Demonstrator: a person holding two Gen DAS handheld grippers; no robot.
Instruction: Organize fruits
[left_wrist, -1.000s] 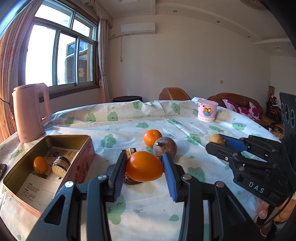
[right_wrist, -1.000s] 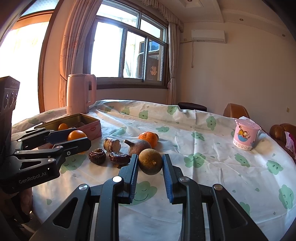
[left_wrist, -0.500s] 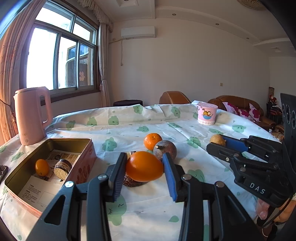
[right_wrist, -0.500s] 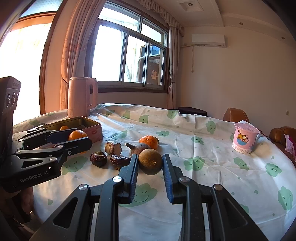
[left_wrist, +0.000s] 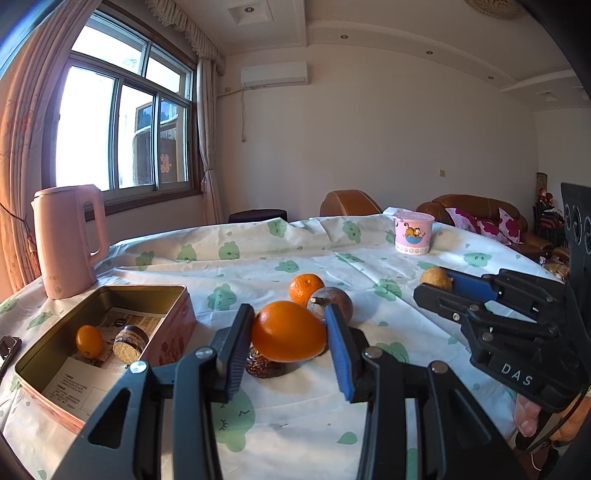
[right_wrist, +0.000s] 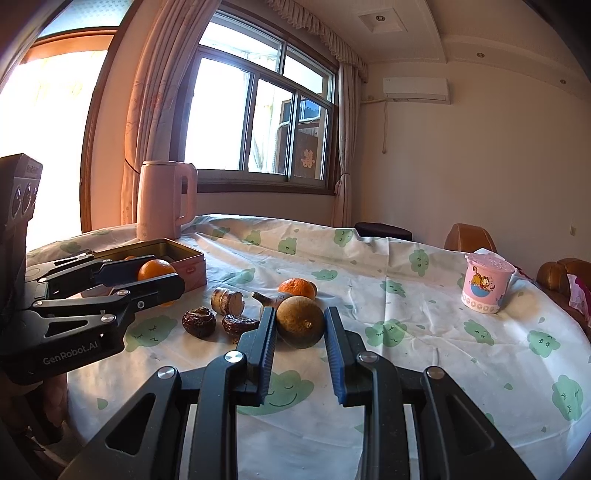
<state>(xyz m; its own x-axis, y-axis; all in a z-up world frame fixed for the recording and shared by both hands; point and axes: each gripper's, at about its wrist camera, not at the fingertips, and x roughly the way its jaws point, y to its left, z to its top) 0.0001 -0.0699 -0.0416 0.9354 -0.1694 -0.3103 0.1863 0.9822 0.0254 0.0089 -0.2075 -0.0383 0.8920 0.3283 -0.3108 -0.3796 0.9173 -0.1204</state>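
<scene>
Sunlit table (left_wrist: 303, 254) under a cloud-print cloth: the left tool (left_wrist: 290, 349) grips an oblong orange fruit (left_wrist: 289, 331), long axis crosswise between its pads, with the open tin (left_wrist: 168, 317) near the table's left edge. Right tool (right_wrist: 300, 345) clenches a brown round fruit (right_wrist: 300, 321). Both hands hold steady; only the view has tilted slightly.

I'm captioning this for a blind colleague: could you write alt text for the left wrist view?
The left hand-held gripper grips an orange fruit above a green-patterned tablecloth. To its left an open tin holds a small orange fruit; at right, the right hand-held gripper grips a brown fruit.
</scene>
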